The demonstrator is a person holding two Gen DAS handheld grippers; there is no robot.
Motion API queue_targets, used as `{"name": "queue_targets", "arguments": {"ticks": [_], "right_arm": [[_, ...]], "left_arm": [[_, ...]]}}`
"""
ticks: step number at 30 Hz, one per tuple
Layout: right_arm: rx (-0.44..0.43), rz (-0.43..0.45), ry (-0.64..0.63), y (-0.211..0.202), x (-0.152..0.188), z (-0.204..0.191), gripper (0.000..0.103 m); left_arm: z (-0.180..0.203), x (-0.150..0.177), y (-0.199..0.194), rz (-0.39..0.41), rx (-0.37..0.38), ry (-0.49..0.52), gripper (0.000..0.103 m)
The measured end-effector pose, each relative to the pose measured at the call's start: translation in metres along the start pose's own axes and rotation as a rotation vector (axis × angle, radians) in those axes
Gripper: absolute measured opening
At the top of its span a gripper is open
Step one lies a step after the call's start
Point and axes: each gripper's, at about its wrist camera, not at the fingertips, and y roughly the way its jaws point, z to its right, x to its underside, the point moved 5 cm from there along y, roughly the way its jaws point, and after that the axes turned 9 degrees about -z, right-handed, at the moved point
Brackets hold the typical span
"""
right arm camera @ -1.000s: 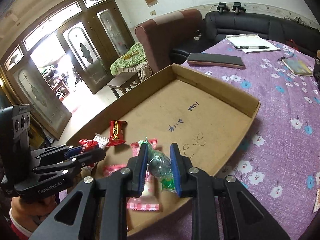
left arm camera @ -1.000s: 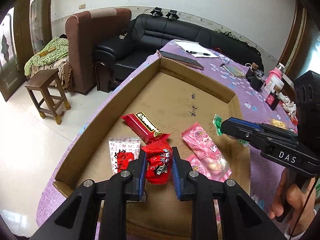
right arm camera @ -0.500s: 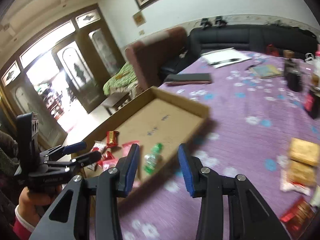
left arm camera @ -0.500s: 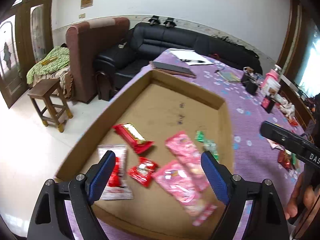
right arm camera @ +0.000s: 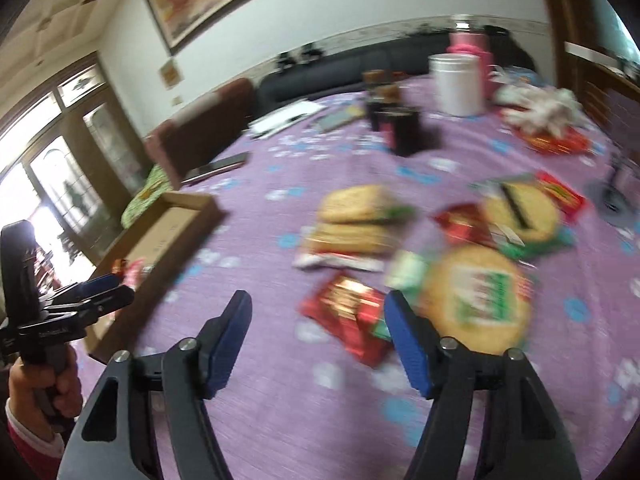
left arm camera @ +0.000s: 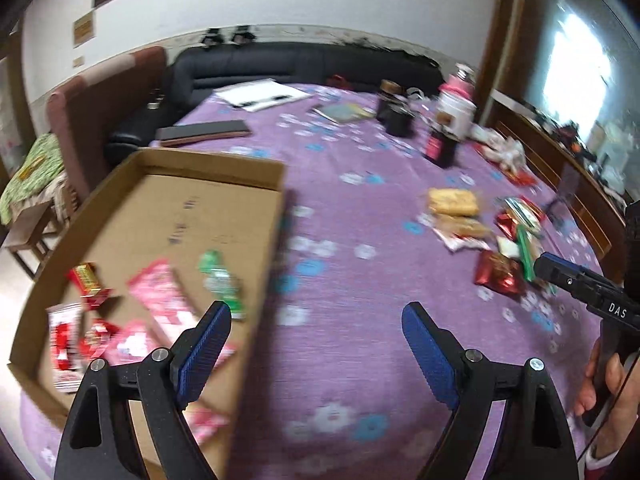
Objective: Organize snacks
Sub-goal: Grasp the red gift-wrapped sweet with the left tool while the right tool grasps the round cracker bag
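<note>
A shallow cardboard tray [left arm camera: 224, 160] lies on the purple flowered tablecloth [left arm camera: 340, 280] at the left. It holds several snacks: red packets [left arm camera: 86, 280], pink packets [left arm camera: 160, 296] and a green candy [left arm camera: 218, 276]. My left gripper [left arm camera: 316, 320] is open and empty, over the cloth just right of the tray. My right gripper [right arm camera: 318, 312] is open and empty, just above a red packet [right arm camera: 348, 316] in a loose pile of snacks: round cracker packs [right arm camera: 476, 296] and biscuit packs [right arm camera: 356, 220]. The pile also shows in the left wrist view [left arm camera: 480, 232].
Dark jars [right arm camera: 400, 128], a white canister [right arm camera: 456, 84] and a pink bottle [right arm camera: 468, 44] stand at the back of the table. A dark notebook [left arm camera: 204, 132] and white papers [left arm camera: 260, 94] lie beyond the tray. A black sofa [left arm camera: 300, 64] and a brown armchair [left arm camera: 100, 96] are behind.
Both grippers let go of their snacks in the tray, opened, and swung right. The right gripper now hovers over the loose snack pile; the left is just off the tray's right edge.
</note>
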Motion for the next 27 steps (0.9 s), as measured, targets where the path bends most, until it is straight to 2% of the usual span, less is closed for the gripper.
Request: {"name": "queue_targets", "arguments": {"ticks": [2, 9, 13, 16, 24, 27], "right_arm": [[0.036, 0.008, 0.027, -0.008, 0.005, 0.018, 0.078], [0.148, 0.022, 0.061, -0.028, 0.013, 0.064, 0.087], [0.154, -0.006, 0.062, -0.024, 0.010, 0.076, 0.089], [0.138, -0.032, 0.062, -0.014, 0.005, 0.079, 0.089], [0.130, -0.076, 0.022, 0.005, -0.008, 0.071, 0.089], [0.147, -0.109, 0.019, 0.016, -0.011, 0.071, 0.089]], "left_arm": [[0.016, -0.002, 0.006, -0.013, 0.013, 0.027, 0.090], [0.075, -0.009, 0.026, -0.057, 0.076, 0.130, 0.090], [0.120, -0.015, 0.042, -0.081, 0.107, 0.259, 0.090], [0.147, -0.018, 0.055, -0.099, 0.100, 0.333, 0.090], [0.168, -0.028, 0.082, -0.129, 0.104, 0.348, 0.090], [0.171, -0.030, 0.089, -0.142, 0.133, 0.343, 0.090]]}}
